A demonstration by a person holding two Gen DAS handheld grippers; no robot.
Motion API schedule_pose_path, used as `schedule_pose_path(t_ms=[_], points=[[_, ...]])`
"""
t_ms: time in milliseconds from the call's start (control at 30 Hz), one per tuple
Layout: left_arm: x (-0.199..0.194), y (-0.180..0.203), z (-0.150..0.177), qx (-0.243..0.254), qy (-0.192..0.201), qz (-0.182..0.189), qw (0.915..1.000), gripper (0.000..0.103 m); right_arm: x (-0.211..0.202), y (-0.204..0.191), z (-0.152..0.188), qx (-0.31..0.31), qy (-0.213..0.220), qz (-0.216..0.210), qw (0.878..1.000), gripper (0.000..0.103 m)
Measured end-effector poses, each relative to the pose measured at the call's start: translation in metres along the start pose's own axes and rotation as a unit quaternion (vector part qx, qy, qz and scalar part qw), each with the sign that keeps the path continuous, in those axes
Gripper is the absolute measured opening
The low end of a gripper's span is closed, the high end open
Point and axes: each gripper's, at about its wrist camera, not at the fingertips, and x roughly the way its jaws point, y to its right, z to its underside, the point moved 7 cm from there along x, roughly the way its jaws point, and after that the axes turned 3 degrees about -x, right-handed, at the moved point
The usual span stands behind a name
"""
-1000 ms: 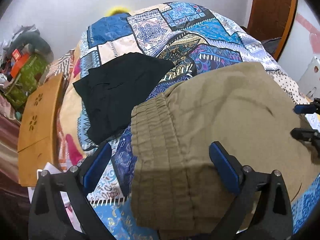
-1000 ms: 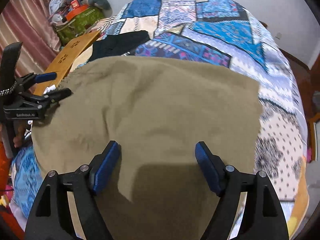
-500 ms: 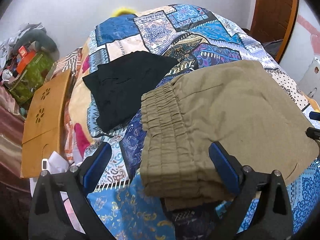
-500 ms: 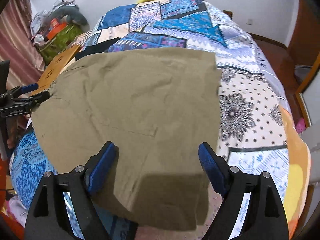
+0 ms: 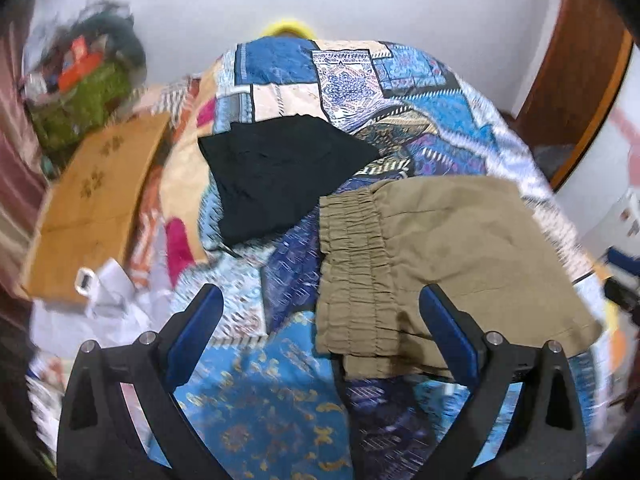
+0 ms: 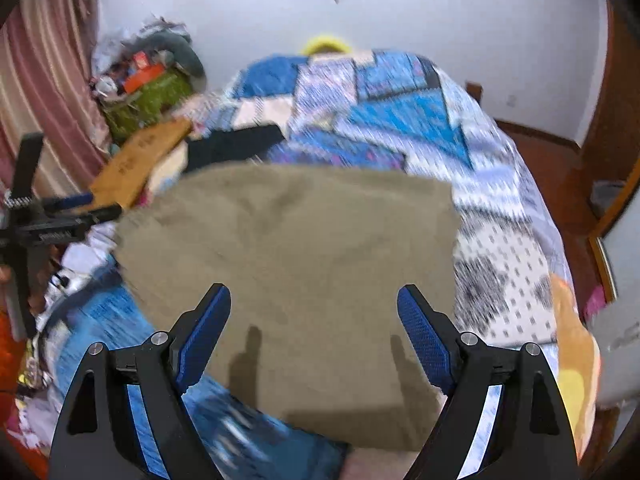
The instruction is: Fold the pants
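1. The pants (image 5: 448,256) lie folded on the bed (image 5: 264,408), near right of black shorts (image 5: 280,184).
2. The left gripper (image 5: 320,336) and right gripper (image 6: 314,332) are both spread wide, holding nothing.
3. Risk, as I judge it: a finger snagging the waistband could undo the fold.

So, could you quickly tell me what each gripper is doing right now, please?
Left gripper: open, holding nothing.
Right gripper: open, holding nothing.

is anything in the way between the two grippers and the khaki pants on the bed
Nothing visible. The left gripper and right gripper both hang open just above the folded pants. The black garment lies off to the side.
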Motion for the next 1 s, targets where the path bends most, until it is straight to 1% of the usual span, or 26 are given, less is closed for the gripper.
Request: schedule_pose_path(t_ms=[100, 167, 233, 333, 400, 467, 567, 667, 767, 933, 967, 1000], points=[[0.000, -0.005, 0.006, -0.045, -0.026, 0.046, 0.9976, 0.099, 0.007, -0.020, -0.012, -0.016, 0.012, -0.010, 1.000, 0.083], [0.004, -0.004, 0.014, -0.069, -0.051, 0.075, 0.9935, 0.099, 0.017, -0.030, -0.013, -0.029, 0.008, -0.014, 0.999, 0.083], [0.009, -0.003, 0.023, -0.082, -0.072, 0.092, 0.9897, 0.099, 0.031, -0.038, -0.009, -0.044, -0.006, -0.012, 0.999, 0.083], [0.014, 0.007, 0.038, -0.089, -0.104, 0.122, 0.9831, 0.099, 0.053, -0.044, 0.006, -0.060, -0.041, -0.005, 0.997, 0.083], [0.014, 0.015, 0.043, -0.085, -0.114, 0.136, 0.9804, 0.099, 0.064, -0.047, 0.017, -0.071, -0.062, -0.003, 0.996, 0.083], [0.015, 0.025, 0.048, -0.080, -0.126, 0.154, 0.9767, 0.099, 0.065, -0.046, 0.023, -0.071, -0.067, -0.007, 0.995, 0.083], [0.018, 0.038, 0.054, -0.085, -0.149, 0.188, 0.9671, 0.099, 0.063, -0.041, 0.025, -0.052, -0.075, -0.024, 0.996, 0.083], [0.025, 0.043, 0.056, -0.094, -0.161, 0.190, 0.9638, 0.099, 0.063, -0.039, 0.029, -0.032, -0.079, -0.039, 0.996, 0.083], [0.036, 0.040, 0.056, -0.132, -0.180, 0.205, 0.9529, 0.101, 0.062, -0.041, 0.030, -0.029, -0.076, -0.042, 0.996, 0.083], [0.044, 0.036, 0.039, -0.190, -0.192, 0.244, 0.9313, 0.102, 0.062, -0.043, 0.032, -0.023, -0.073, -0.048, 0.996, 0.083], [0.045, 0.036, 0.036, -0.197, -0.192, 0.250, 0.9283, 0.102, 0.062, -0.043, 0.032, -0.022, -0.073, -0.050, 0.996, 0.083], [0.046, 0.037, 0.031, -0.204, -0.190, 0.258, 0.9253, 0.098, 0.063, -0.042, 0.031, -0.021, -0.073, -0.051, 0.996, 0.083]])
